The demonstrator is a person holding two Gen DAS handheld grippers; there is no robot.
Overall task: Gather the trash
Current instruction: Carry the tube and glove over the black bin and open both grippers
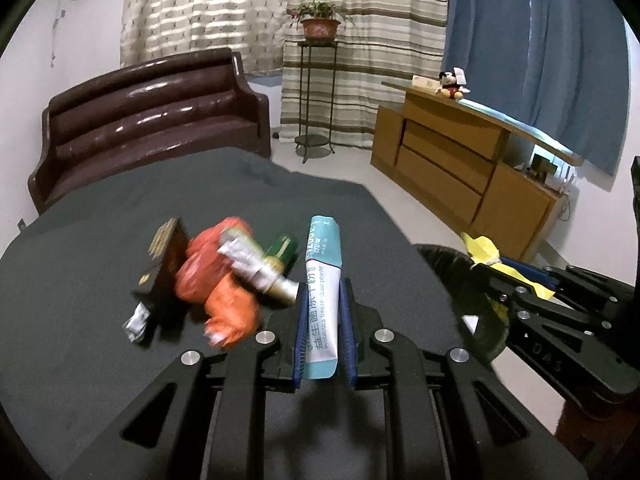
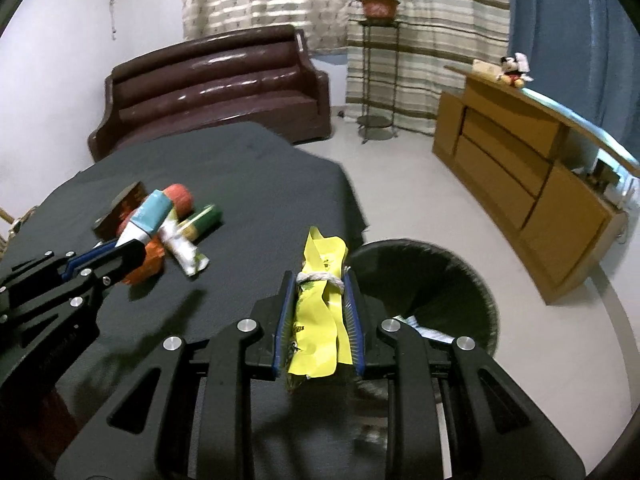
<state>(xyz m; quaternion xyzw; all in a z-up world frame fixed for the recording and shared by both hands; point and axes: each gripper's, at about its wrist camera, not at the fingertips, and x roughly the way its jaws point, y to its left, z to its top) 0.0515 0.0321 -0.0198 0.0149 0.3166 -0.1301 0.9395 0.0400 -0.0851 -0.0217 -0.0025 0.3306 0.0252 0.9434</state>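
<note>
right wrist view shows the right gripper (image 2: 318, 316) clamped on a yellow wrapper (image 2: 320, 304) lying lengthwise along its fingers, the black bin (image 2: 440, 280) just ahead and right, while the left gripper (image 1: 323, 322), farther away, is clamped on a teal sachet (image 1: 322, 300).

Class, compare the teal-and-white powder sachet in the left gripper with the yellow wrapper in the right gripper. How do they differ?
The teal-and-white powder sachet is flat and smooth with printed text; the yellow wrapper is crumpled and bound by a white band. The sachet is held above the dark table beside the trash pile; the wrapper is nearer the black bin. Both are clamped lengthwise, one in the left gripper, one in the right gripper.
</note>
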